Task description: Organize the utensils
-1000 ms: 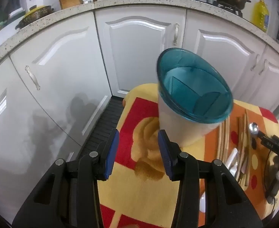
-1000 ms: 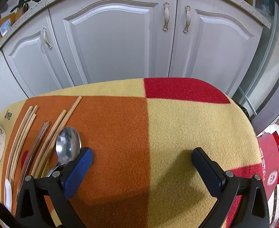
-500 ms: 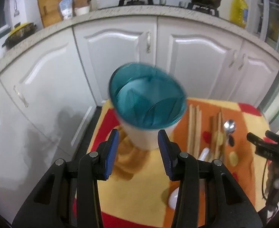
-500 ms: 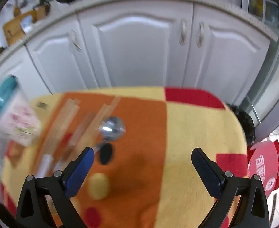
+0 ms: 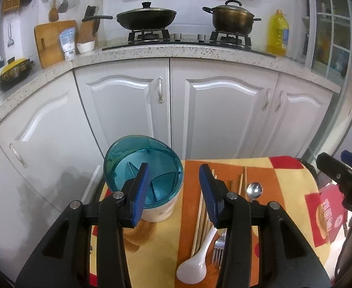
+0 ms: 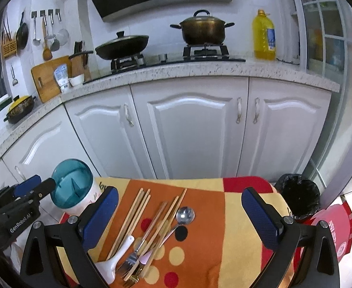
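Note:
A white utensil holder with a teal divided top (image 5: 147,182) stands upright at the left end of the cloth-covered table (image 5: 288,180); it also shows in the right wrist view (image 6: 72,192). Wooden chopsticks (image 6: 132,216), a metal spoon (image 6: 185,215), a fork (image 6: 130,261) and a white plastic spoon (image 6: 113,261) lie loose on the cloth. My left gripper (image 5: 173,192) is open and empty, above and behind the holder. My right gripper (image 6: 179,218) is wide open and empty above the utensils.
White kitchen cabinets (image 6: 195,129) stand just behind the table. A black bin (image 6: 298,194) and a red item (image 6: 339,225) sit on the floor at the right. The counter carries a wok (image 5: 147,19), a pot (image 5: 231,16) and an oil bottle (image 5: 278,34).
Both grippers have pulled back and up, so the whole table and the counter top now show. The left gripper's jaws have opened wider. The holder stands upright where it was set.

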